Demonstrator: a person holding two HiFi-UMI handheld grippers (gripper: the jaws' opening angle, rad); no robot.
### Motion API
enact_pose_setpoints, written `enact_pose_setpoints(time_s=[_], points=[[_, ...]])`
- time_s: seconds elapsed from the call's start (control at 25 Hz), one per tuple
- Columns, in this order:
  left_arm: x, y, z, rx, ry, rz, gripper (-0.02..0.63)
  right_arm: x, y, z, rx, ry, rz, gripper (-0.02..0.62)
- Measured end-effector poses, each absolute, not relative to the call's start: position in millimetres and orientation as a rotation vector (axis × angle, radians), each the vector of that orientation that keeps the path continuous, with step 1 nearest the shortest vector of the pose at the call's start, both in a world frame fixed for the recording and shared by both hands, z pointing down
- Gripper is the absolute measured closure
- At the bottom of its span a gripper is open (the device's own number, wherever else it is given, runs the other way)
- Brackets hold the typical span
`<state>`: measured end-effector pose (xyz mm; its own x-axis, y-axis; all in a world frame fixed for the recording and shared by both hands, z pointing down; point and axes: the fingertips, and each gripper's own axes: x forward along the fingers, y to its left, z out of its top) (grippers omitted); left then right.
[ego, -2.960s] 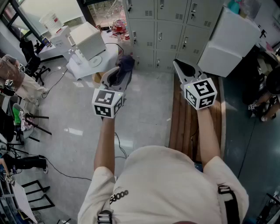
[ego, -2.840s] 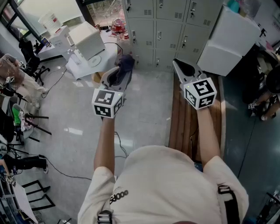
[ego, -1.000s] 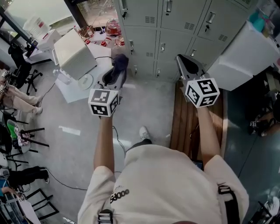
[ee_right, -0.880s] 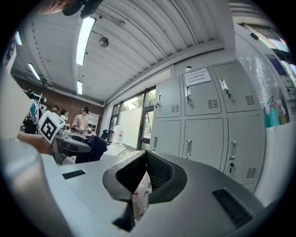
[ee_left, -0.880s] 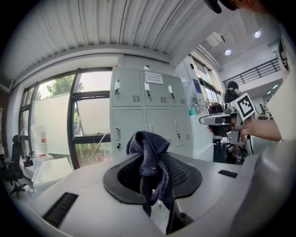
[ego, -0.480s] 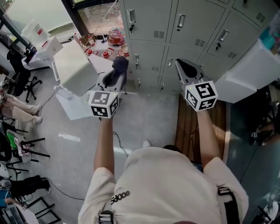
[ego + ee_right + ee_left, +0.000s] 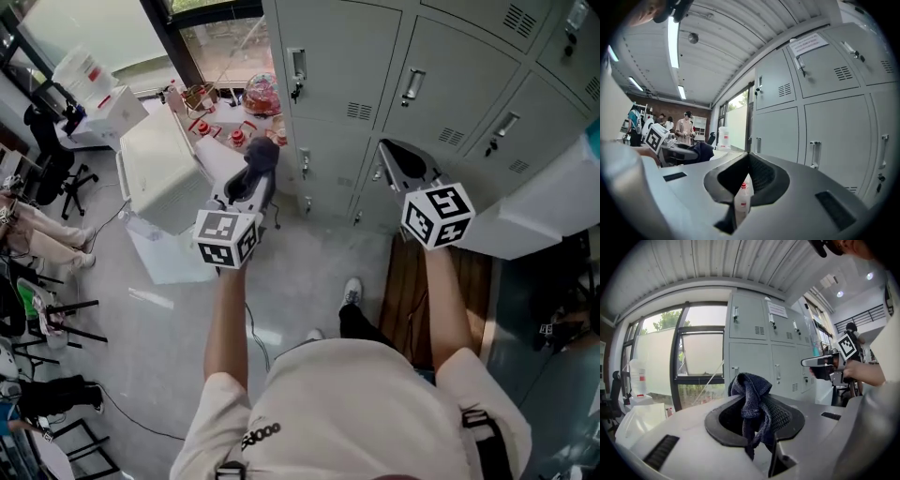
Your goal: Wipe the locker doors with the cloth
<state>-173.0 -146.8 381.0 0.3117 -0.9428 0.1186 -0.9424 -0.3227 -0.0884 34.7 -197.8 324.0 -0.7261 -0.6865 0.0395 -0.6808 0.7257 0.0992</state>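
A dark blue cloth is bunched in the tips of my left gripper, which is shut on it; in the left gripper view the cloth hangs between the jaws. The grey locker doors stand just beyond both grippers, and also show in the gripper views. The cloth is a short way from the doors, not touching them. My right gripper is held level with the left, with its jaws shut and nothing in them.
A white boxy appliance and white boxes stand at the left by the window. A wooden bench lies under my right arm, and a large white box is at the right. Chairs and cables sit on the floor at far left.
The person has stepped up to the lockers, which now fill the top of the view. Both grippers are carried forward and are much nearer the doors, the cloth still held.
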Motion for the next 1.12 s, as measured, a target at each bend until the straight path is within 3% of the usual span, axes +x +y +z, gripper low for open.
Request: enact_pose_setpoints(time_s=[0.6, 1.12], points=[[-178, -321, 262, -2.308, 1.835, -0.231, 0.498, 0, -349, 278, 0.805, -3.025, -0.091, 0.586], [-203, -424, 164, -2.303, 1.660, -0.114, 0.499, -25, -378, 267, 0.964, -2.968, -0.131, 0.586]])
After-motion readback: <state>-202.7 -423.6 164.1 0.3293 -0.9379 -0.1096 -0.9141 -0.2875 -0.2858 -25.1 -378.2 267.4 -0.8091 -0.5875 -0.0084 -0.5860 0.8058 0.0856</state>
